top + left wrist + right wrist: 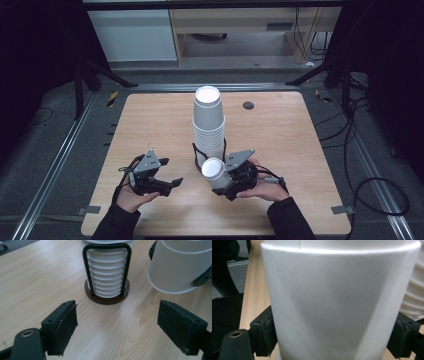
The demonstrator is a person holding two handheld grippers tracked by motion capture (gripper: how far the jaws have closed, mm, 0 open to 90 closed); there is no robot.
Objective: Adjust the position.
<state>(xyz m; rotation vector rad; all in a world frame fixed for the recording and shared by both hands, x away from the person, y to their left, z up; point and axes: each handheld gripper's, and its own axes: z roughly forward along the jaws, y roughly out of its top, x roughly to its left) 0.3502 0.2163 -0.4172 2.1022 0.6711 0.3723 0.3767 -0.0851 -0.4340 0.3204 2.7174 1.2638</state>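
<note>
Near the front edge of the worktop (150,115), on the left side, the left gripper (172,182) hovers with its jaws wide open and nothing between them; in the left gripper view its black pads (66,325) point toward the cup holder. In the middle of the worktop stands the stack of cups (209,125), upside down, sitting on a round brown base (107,298) and kept in line by a black wire frame (107,247). Just in front of the stack, toward the right, the right gripper (220,180) has its jaws closed on a single white cup (214,169), which is tilted and close to the lower part of the stack; in the right gripper view the pads press on both sides of the cup wall. It seems the step in hand is to carry this one cup away from the stack, or toward it; I cannot tell which. To do it well, the right hand should hold the cup softly, because a paper wall can dent easily, and move it free of the wire frame before turning it. The left gripper can wait open near the base, ready to steady the holder if it slides.
</note>
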